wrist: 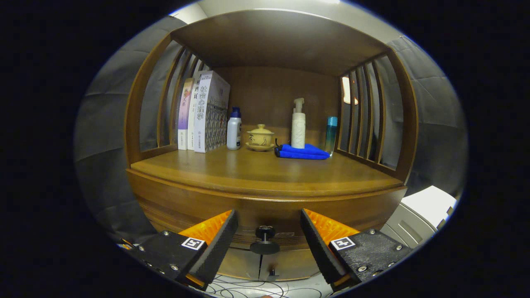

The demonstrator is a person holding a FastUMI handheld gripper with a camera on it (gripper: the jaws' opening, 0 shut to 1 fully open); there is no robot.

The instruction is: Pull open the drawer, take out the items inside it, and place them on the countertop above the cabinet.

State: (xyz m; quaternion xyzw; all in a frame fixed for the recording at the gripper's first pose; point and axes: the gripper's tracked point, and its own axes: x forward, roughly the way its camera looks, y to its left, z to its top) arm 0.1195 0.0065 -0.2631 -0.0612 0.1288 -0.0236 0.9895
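My tongs (269, 236) are spread wide apart and hold nothing; the dark round knob (265, 239) of the drawer (265, 213) sits in the gap between the two fingers, clear of both, so I am touching nothing. The drawer front looks closed, flush under the edge of the countertop (265, 174), and I cannot see what lies inside it. Below the knob I see two lower cabinet doors (258, 263) with a small catch (272, 272) where they meet, and a pale floor with thin dark cables (256, 289) under them. Beyond the fingers the wooden countertop is bare at the front. Toward the back, from left to right, stand a few upright books (203, 111), a white bottle with a blue cap (234, 129), a yellow lidded cup on its saucer (260, 137), a folded blue cloth (301, 152) with a white pump bottle (298, 124) just behind or on it, and a slim blue bottle (331, 133) near the right slats. Wooden slatted sides (364, 116) and a wooden top (281, 41) close in the shelf. A white box-like unit (422, 215) stands to the right of the cabinet, with grey cloth wall (439, 116) behind.
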